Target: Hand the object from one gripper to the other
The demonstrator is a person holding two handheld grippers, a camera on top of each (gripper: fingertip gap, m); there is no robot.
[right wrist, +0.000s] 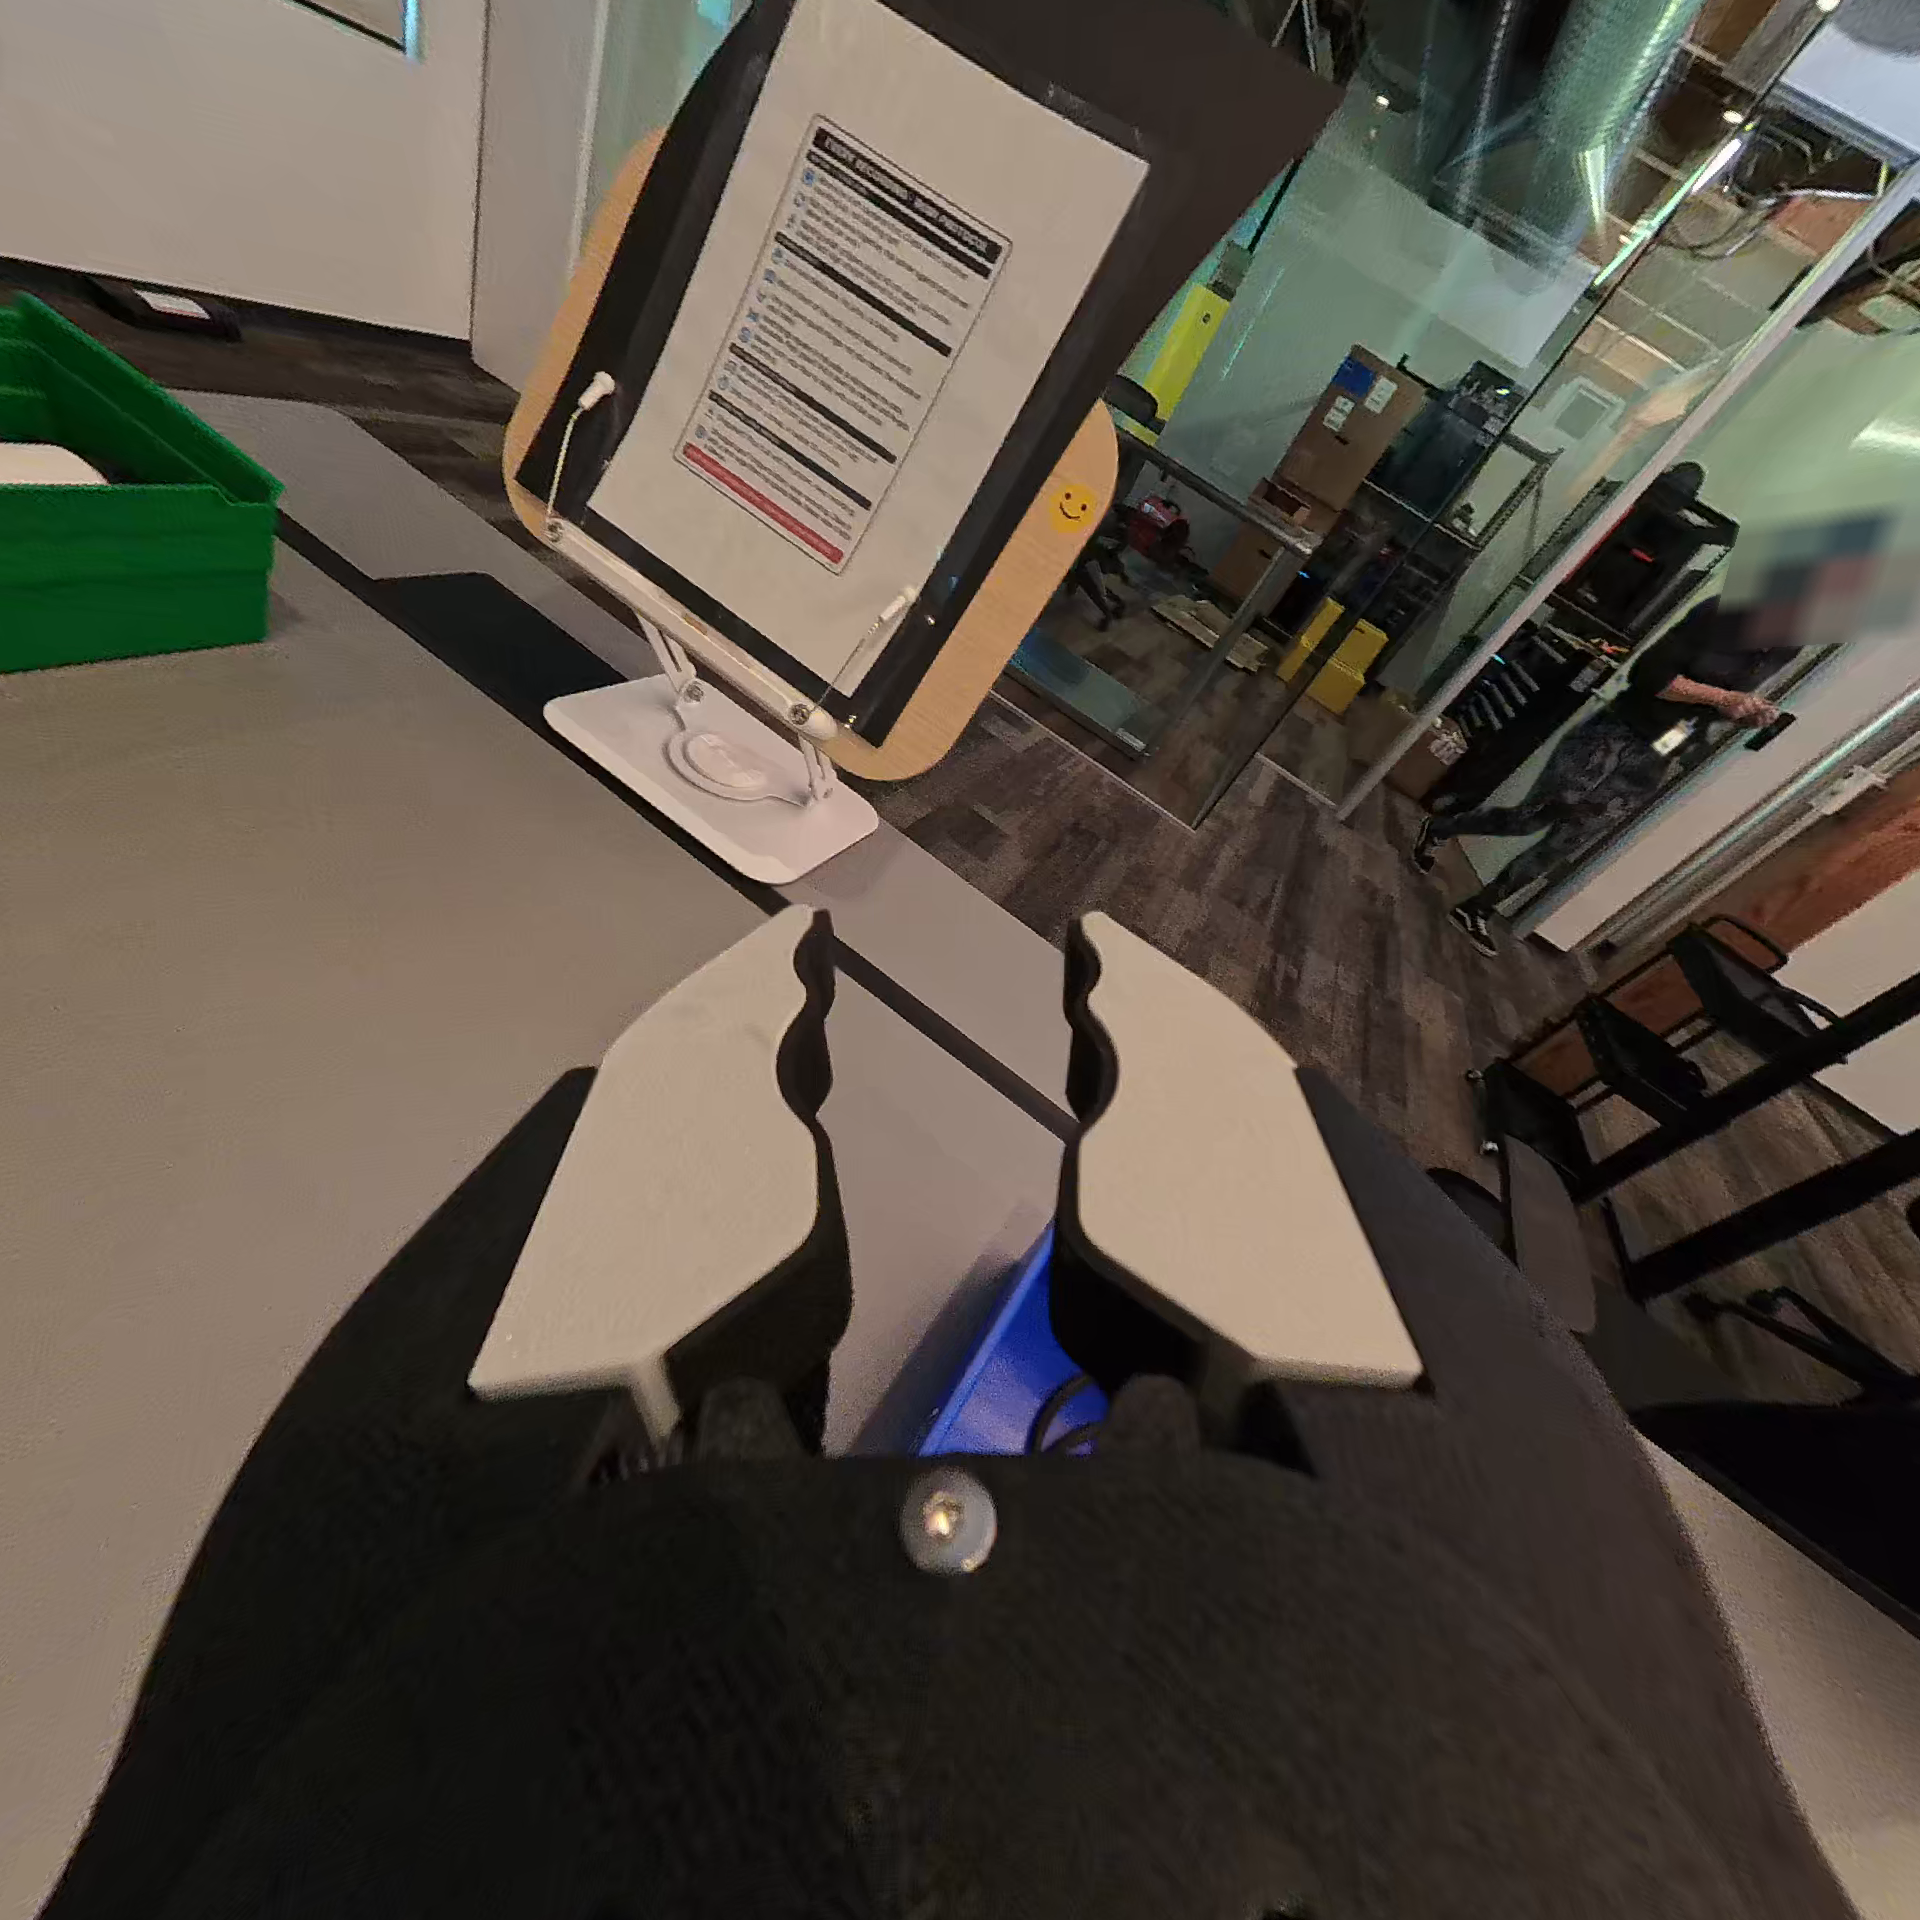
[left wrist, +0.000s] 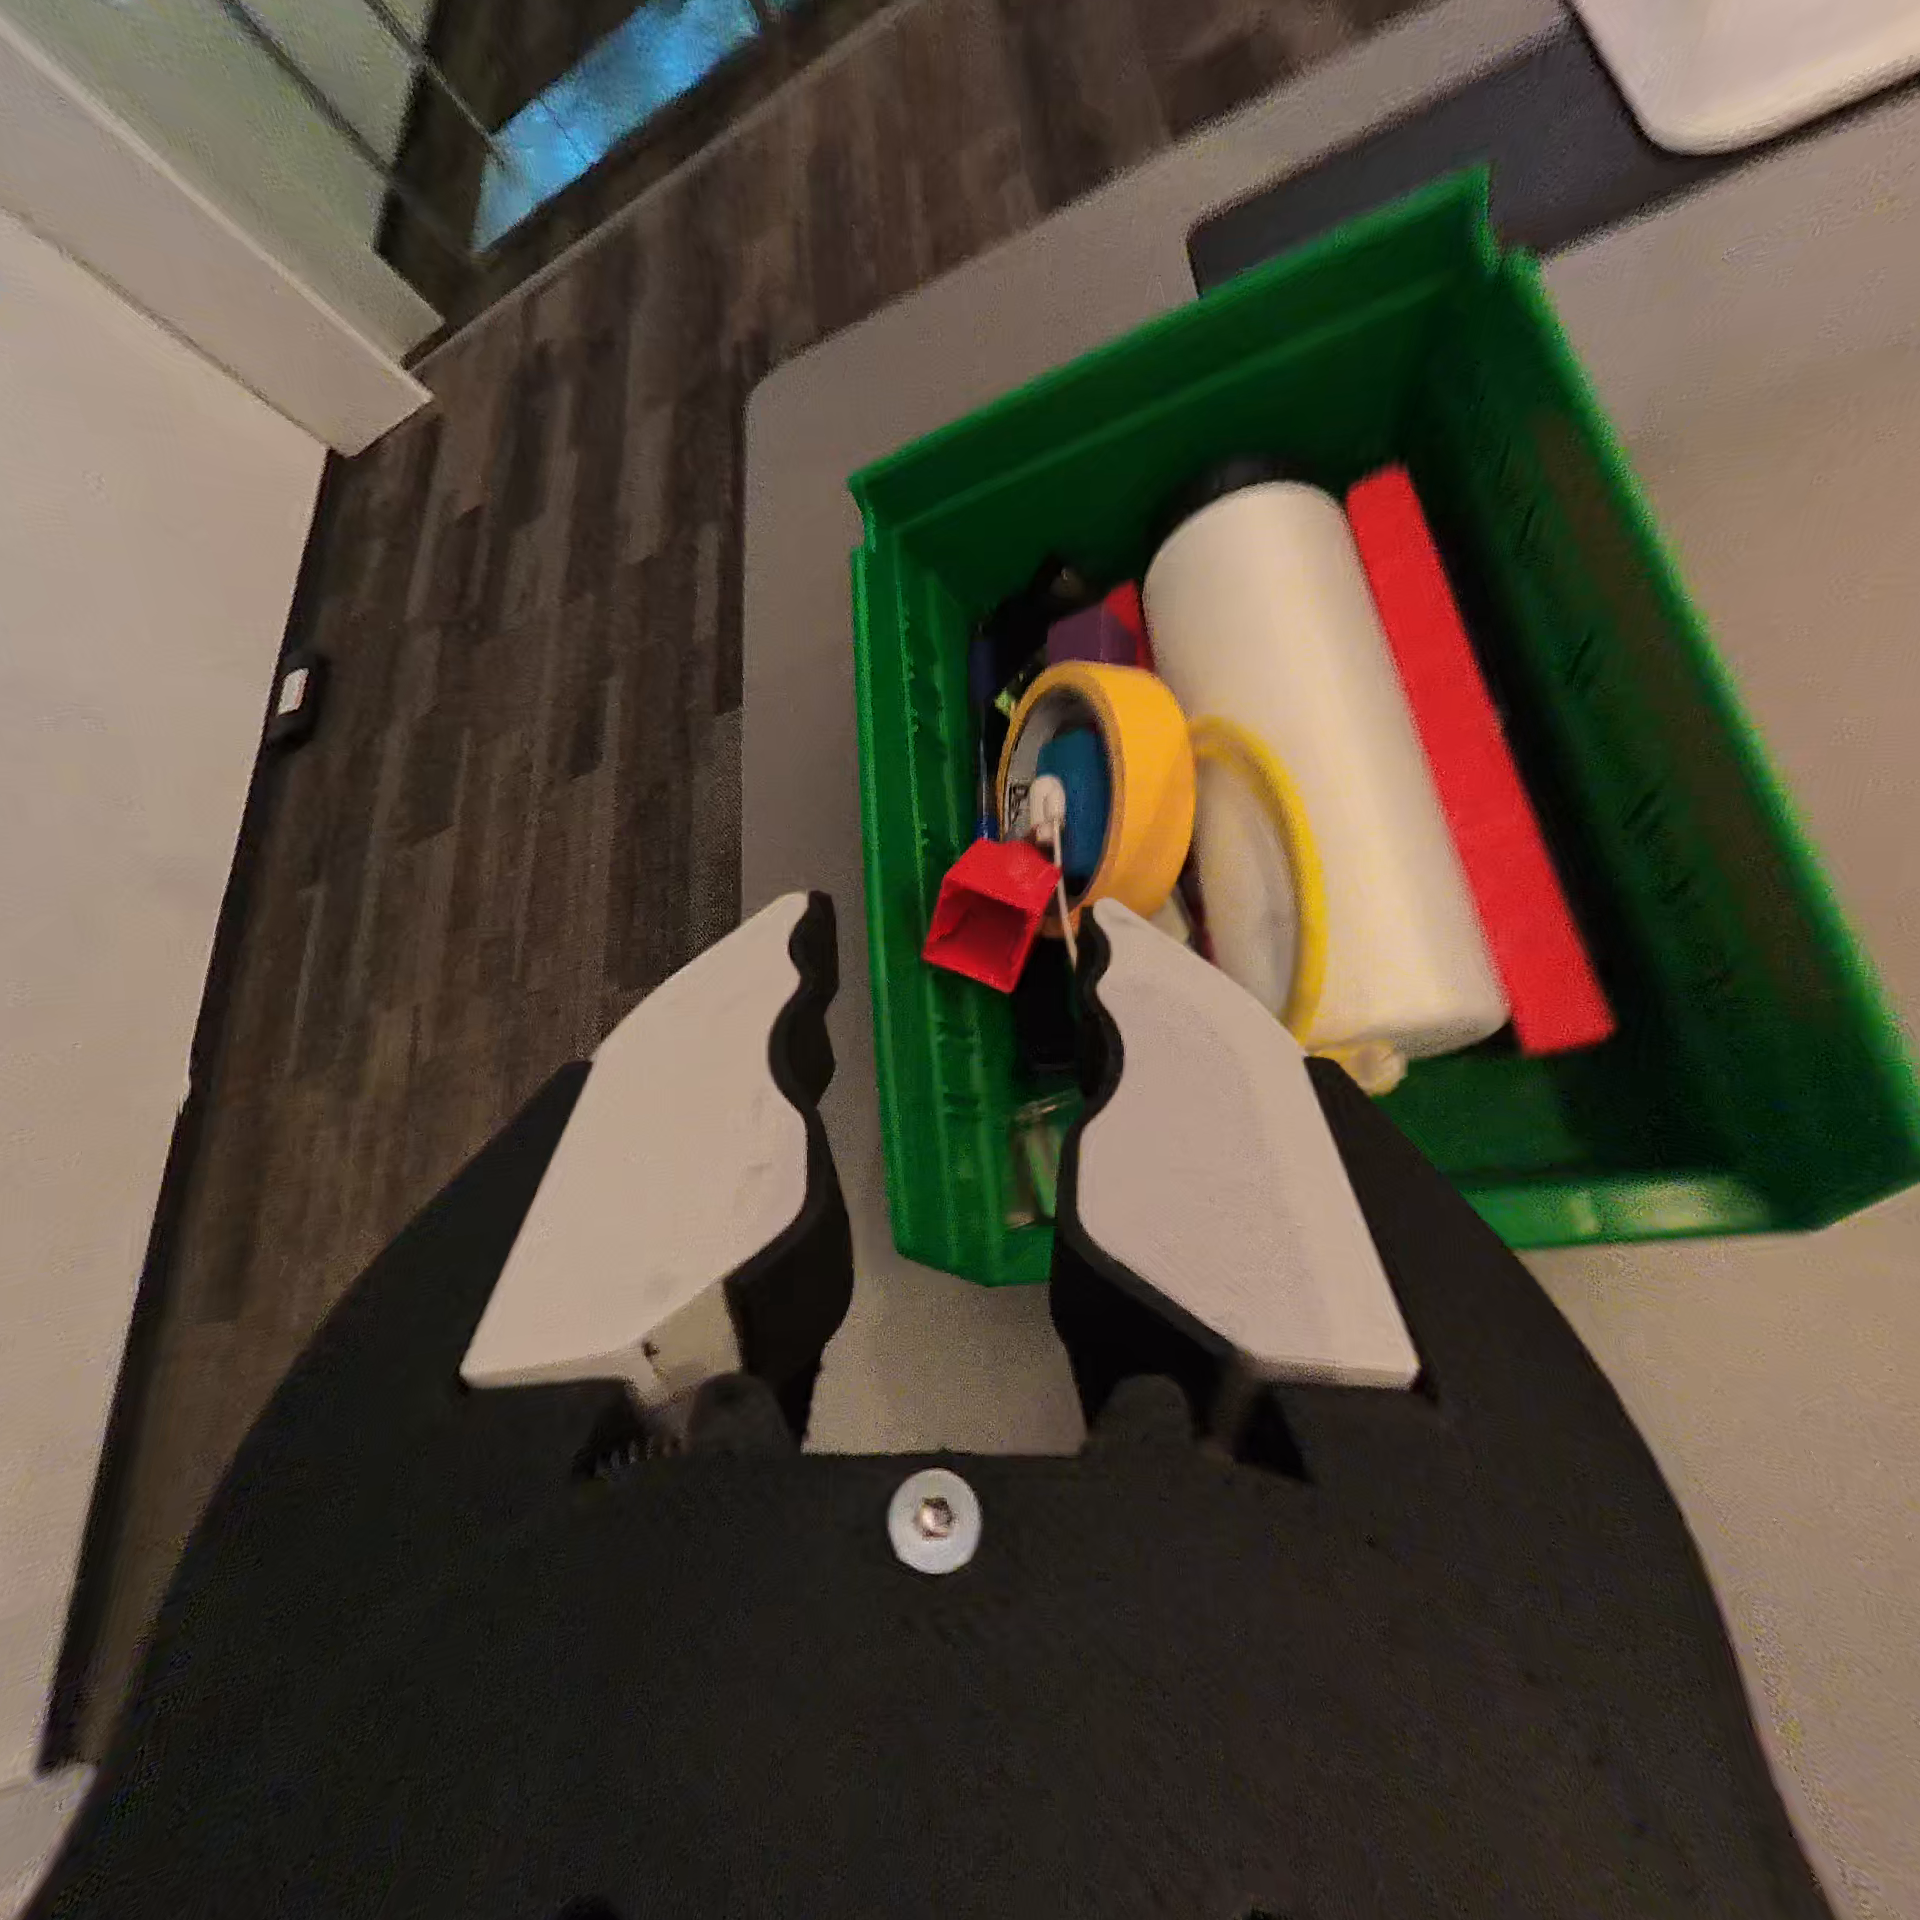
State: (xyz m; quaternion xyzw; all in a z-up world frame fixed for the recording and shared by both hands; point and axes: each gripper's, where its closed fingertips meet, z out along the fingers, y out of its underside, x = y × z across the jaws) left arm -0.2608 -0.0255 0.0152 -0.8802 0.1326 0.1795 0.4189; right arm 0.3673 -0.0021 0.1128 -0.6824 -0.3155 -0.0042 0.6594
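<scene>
A green bin (left wrist: pixel 1621 644) stands on the grey table and holds several objects: a small red cup-like piece (left wrist: pixel 989 920), a yellow tape roll (left wrist: pixel 1138 774), a white cylinder (left wrist: pixel 1299 727), a red block (left wrist: pixel 1465 748) and a yellow-rimmed lid (left wrist: pixel 1262 862). My left gripper (left wrist: pixel 956 920) is open and empty, held above the bin's near left corner, its tips close to the red piece. My right gripper (right wrist: pixel 943 935) is open and empty over the table's right part. The bin's corner shows in the right wrist view (right wrist: pixel 135 540) at far left.
A stand (right wrist: pixel 727 769) holding a sheet on a board sits at the table's far edge. A blue object (right wrist: pixel 1013 1351) lies below the right gripper. A black mat (left wrist: pixel 1538 156) lies behind the bin. A person (right wrist: pixel 1621 748) walks beyond glass walls. Chairs (right wrist: pixel 1662 1049) stand at right. My hands' fingertips stand some 65 centimetres from each other.
</scene>
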